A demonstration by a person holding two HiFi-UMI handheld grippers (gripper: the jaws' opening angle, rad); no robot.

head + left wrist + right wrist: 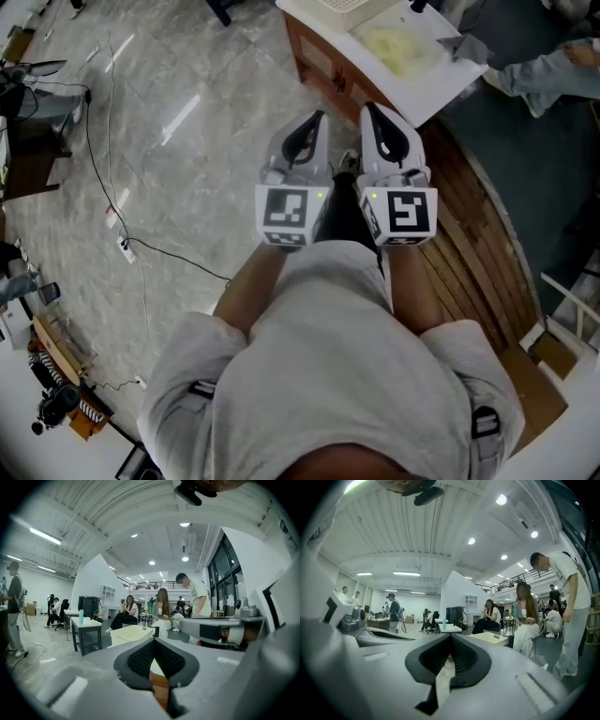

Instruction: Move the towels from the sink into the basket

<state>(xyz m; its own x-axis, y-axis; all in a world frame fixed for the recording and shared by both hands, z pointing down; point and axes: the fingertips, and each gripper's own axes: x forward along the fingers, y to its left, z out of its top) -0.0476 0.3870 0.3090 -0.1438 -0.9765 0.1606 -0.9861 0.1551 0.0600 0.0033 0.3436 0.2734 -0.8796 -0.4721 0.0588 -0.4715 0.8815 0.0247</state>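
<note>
Tongs clenched and empty: left tongs (315,120), right tongs (368,111) held side by side short of white-topped wooden surface (427,94). On it, pale yellow crumpled towel (398,47) is seen near white lattice basket (347,7), untouched. Risk: towel shoved, not gripped, if tongs are not parted first.

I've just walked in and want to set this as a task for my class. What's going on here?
A person holds a claw in each hand, the left claw and the right claw side by side out in front, both shut and empty. Ahead stands a white-topped cabinet with a pale basket on it. No towel is being handled yet. Other people sit in the room beyond.
</note>
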